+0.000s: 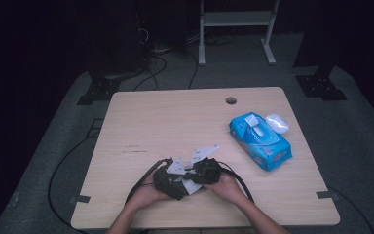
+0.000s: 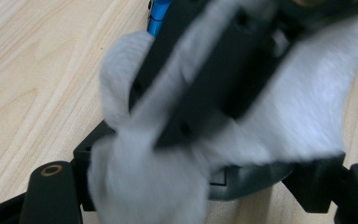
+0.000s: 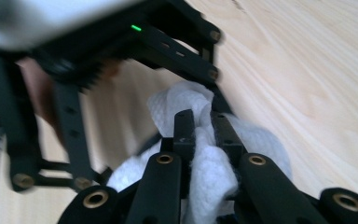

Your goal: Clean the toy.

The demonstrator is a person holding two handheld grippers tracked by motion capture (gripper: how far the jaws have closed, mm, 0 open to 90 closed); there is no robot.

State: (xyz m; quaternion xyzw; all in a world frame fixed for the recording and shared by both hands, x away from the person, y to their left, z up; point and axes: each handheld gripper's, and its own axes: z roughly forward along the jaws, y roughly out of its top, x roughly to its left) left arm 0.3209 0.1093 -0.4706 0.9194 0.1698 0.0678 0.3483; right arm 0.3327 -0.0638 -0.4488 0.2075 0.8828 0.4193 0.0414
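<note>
Wipe (image 3: pixel 209 172) pinched in the right gripper (image 3: pixel 205 126), right there in the right gripper view: the two black jaws stand nearly together with the white, dimpled sheet squeezed between them. The sheet bunches into a rumpled lump ahead of the tips and spills back down between the jaw arms, so its long run follows the jaws, from the camera out toward the tips.

Just past those tips sits the left gripper (image 3: pixel 121 56), its black linkage and a small green light crossing the top of that view, the two tools very close together.

Over in the left gripper view, the wipe (image 2: pixel 279 107) drapes across the dark body of the other tool as a blurred white sheet, with a thick folded roll at its left edge. The left gripper's own jaws sit low at both bottom corners, well apart, and I cannot tell whether they press on the sheet.

From the high view, both hands meet at the near edge of the wooden table (image 1: pixel 165 117), the wipe (image 1: pixel 191 186) a small white patch between the two tools. Off to the right lies a blue wipes pack (image 1: pixel 263 144), long axis running away and to the left, flap raised, well apart from the hands.
</note>
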